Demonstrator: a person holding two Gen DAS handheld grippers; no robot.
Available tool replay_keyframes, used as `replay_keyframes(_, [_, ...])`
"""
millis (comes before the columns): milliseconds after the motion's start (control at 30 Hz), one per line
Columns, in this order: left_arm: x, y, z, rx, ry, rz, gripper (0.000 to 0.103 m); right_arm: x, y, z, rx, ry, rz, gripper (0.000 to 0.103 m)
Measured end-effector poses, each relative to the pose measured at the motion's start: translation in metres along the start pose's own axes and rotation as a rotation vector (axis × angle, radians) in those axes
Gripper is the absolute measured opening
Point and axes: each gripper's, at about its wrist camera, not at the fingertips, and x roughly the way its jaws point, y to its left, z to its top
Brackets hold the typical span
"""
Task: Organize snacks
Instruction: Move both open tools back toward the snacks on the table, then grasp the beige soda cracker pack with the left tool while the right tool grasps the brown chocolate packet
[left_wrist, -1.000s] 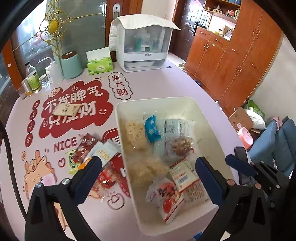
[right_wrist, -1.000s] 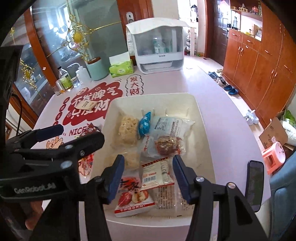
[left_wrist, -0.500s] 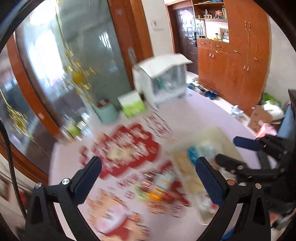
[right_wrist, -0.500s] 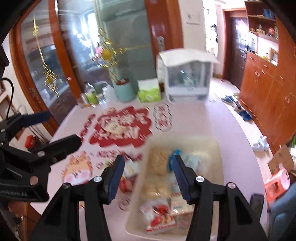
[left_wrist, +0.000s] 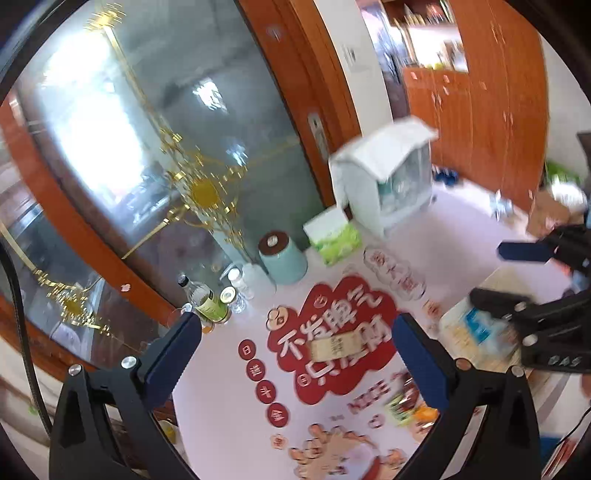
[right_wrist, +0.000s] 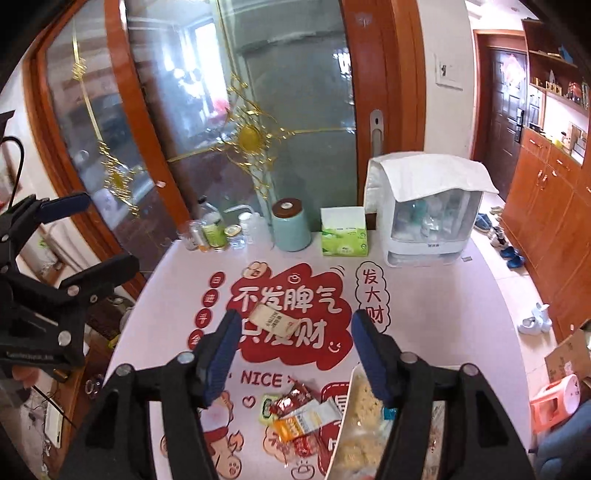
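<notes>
A beige snack packet (right_wrist: 274, 320) lies alone on the red print of the pink table; it also shows in the left wrist view (left_wrist: 335, 344). A pile of small snack packets (right_wrist: 301, 417) lies beside the white bin (right_wrist: 349, 402), which holds several snacks; the pile (left_wrist: 406, 406) and bin (left_wrist: 476, 332) show blurred in the left wrist view. My right gripper (right_wrist: 295, 354) is open and empty, raised above the table near the beige packet. My left gripper (left_wrist: 295, 354) is open and empty, also raised. Each gripper appears in the other's view.
At the table's far edge stand a mint canister (right_wrist: 291, 225), a green tissue box (right_wrist: 344, 236), a white lidded organizer (right_wrist: 428, 214), and bottles and jars (right_wrist: 214, 230). A glass door is behind them. Wooden cabinets (right_wrist: 546, 206) stand at right.
Both grippers have lifted and tilted up away from the bin, so the views now take in the far table and door. Both stay open and empty.
</notes>
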Motion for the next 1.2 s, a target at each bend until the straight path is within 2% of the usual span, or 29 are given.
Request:
replay_keyframes(100, [0.064, 0.007, -0.012, 0.144, 0.077, -0.023, 0.103, 0.044, 0.002, -0.011, 0.037, 0.091, -0.016, 0.063])
replay_keyframes(200, [0.111, 0.004, -0.024, 0.282, 0.111, -0.042, 0.103, 0.081, -0.001, -0.031, 0.083, 0.168, -0.045, 0.063])
replay_keyframes(300, [0.170, -0.003, -0.039, 0.404, 0.153, -0.113, 0.103, 0.116, -0.004, -0.059, 0.159, 0.250, -0.065, 0.063])
replay_keyframes(400, [0.225, -0.023, -0.059, 0.503, 0.206, -0.185, 0.103, 0.147, -0.007, -0.087, 0.233, 0.326, -0.079, 0.063])
replay_keyframes(633, [0.316, -0.079, -0.106, 0.660, 0.263, -0.322, 0.100, 0.205, -0.007, -0.140, 0.358, 0.457, -0.112, 0.063])
replay_keyframes(733, [0.343, -0.094, -0.118, 0.688, 0.275, -0.347, 0.099, 0.228, -0.004, -0.154, 0.385, 0.498, -0.113, 0.063])
replay_keyframes(933, [0.382, -0.103, -0.121, 0.674, 0.315, -0.391, 0.099, 0.256, 0.000, -0.165, 0.405, 0.531, -0.132, 0.063])
replay_keyframes(1033, [0.399, -0.102, -0.121, 0.642, 0.363, -0.422, 0.099, 0.260, -0.001, -0.171, 0.405, 0.547, -0.154, 0.063])
replay_keyframes(1200, [0.413, -0.090, -0.122, 0.555, 0.406, -0.506, 0.098, 0.267, -0.003, -0.185, 0.420, 0.566, -0.131, 0.063])
